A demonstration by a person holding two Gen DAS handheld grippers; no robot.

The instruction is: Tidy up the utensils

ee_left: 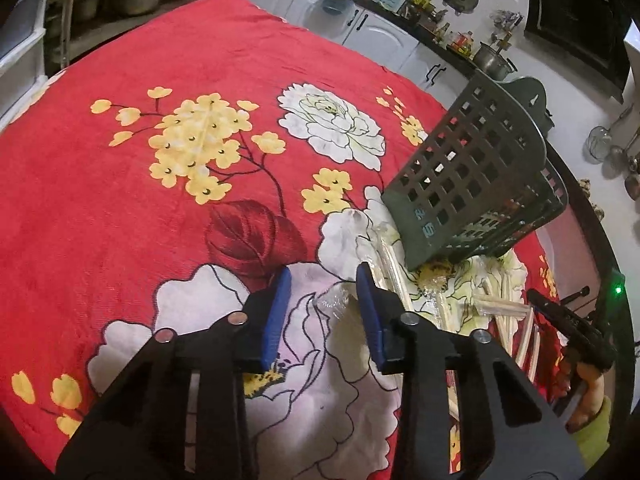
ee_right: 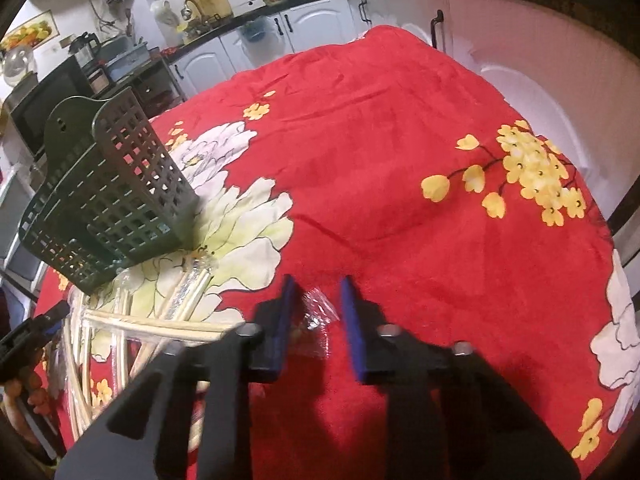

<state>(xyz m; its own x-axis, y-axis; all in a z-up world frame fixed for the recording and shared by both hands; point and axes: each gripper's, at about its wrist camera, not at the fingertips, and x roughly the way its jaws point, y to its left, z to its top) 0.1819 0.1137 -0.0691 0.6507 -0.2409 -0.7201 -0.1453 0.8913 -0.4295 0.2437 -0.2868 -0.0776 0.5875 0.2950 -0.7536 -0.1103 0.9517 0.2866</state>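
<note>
The right gripper [ee_right: 316,316] points down at the cloth with its 2 blue pads partly drawn in around the crinkled clear end of a wrapper [ee_right: 316,320]. A sliver of gap shows on each side of the plastic, so the pads look not yet pressed on it. The left gripper [ee_left: 324,304] is likewise half closed over a clear wrapper end [ee_left: 336,300], its right pad just beside a wrapped chopstick pair [ee_left: 394,276], and nothing is visibly pinched.

Outward from there, the wrapped chopsticks [ee_right: 160,326] lie scattered in a loose pile on the red floral cloth [ee_right: 400,160], some crossing each other. The dark green slotted holder [ee_left: 480,168] sits tilted just behind the pile, with 1 corner resting on the wrappers.

The step in hand looks like the first pick: both claws settling onto the ends of 1 wrapped pair. Next, the pads need to finish closing on the thin plastic or, better, on the sticks themselves, since the film may slip. Then comes a lift clear of the pile and a turn toward the holder's open top, which may first need standing upright.
</note>
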